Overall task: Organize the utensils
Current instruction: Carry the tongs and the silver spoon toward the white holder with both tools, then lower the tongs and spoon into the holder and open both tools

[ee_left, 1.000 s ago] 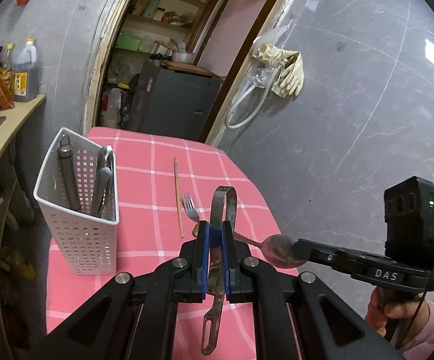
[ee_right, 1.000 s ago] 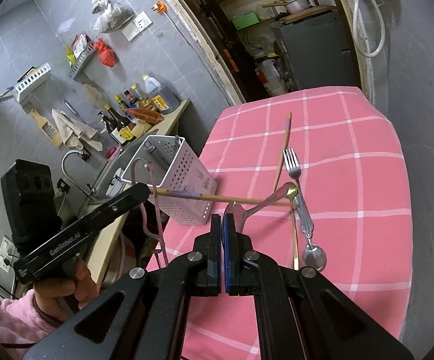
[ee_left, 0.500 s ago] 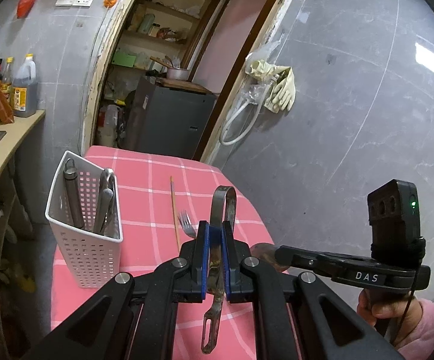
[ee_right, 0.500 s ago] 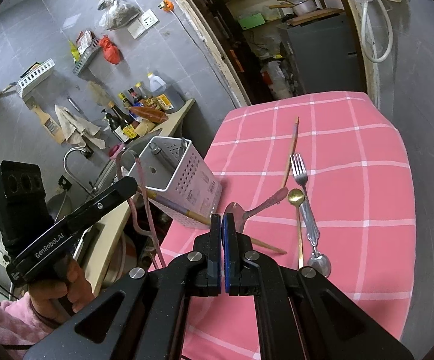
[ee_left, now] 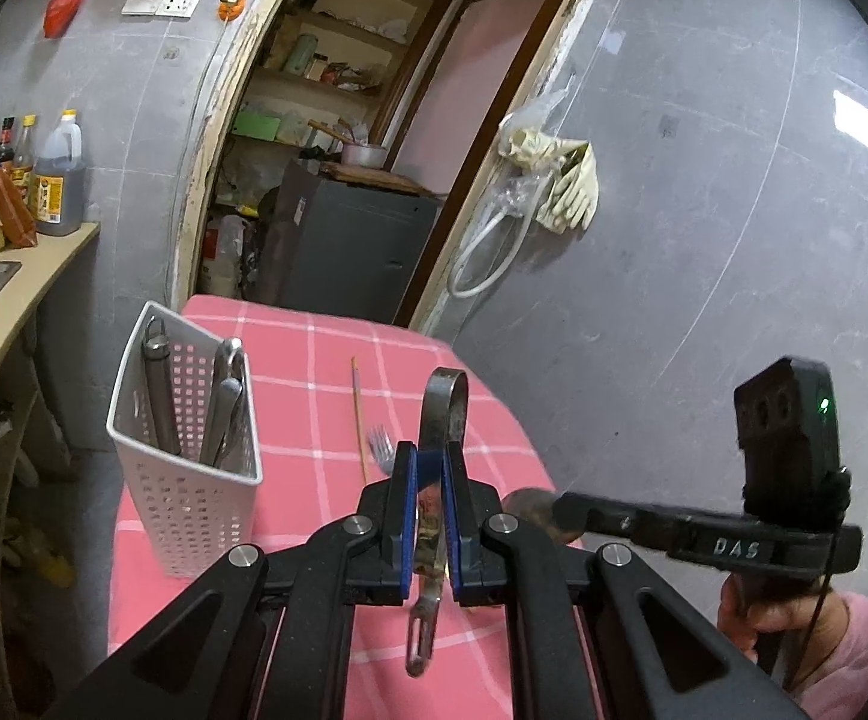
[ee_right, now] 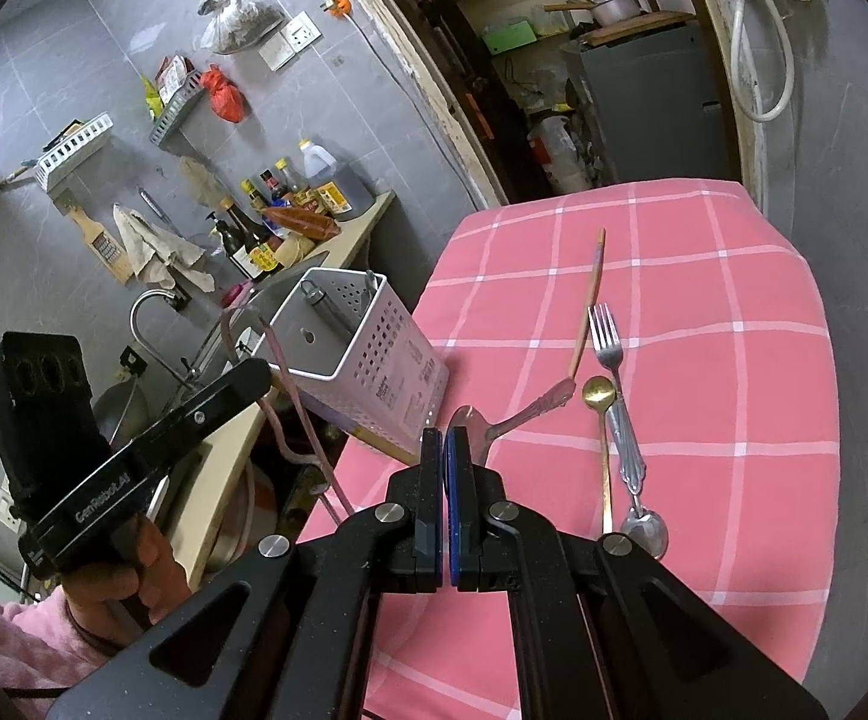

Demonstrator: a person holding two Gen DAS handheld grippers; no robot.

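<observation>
**Operator:** Reporting left side first. What are your left fingers doing?

**Me:** My left gripper (ee_left: 428, 504) is pinching a pair of metal tongs (ee_left: 441, 420). Its looped end stands up past my blue pads (ee_left: 411, 501); its slotted tip hangs below them. I hold it above the pink checked tablecloth (ee_left: 314, 372), near the white perforated utensil holder (ee_left: 185, 480).

**Operator:** Holder contents?

**Me:** Several metal utensils stand upright inside it; I cannot name each one. The holder sits at the cloth's left edge, beside the counter (ee_left: 14, 300).

**Operator:** Right side?

**Me:** My right gripper (ee_right: 445, 450) has its fingers pressed together. A metal spoon (ee_right: 511, 417) reaches in at my fingertips, its bowl just beside them and its handle angled away over the cloth. Whether the pads actually clamp it, I cannot tell.

**Operator:** Remaining items?

**Me:** On the cloth lie one wooden chopstick (ee_right: 589, 300), a fork (ee_right: 613, 384), a gold spoon (ee_right: 600, 420) touching the fork, and a silver spoon (ee_right: 645, 528) at the fork's handle end.
</observation>
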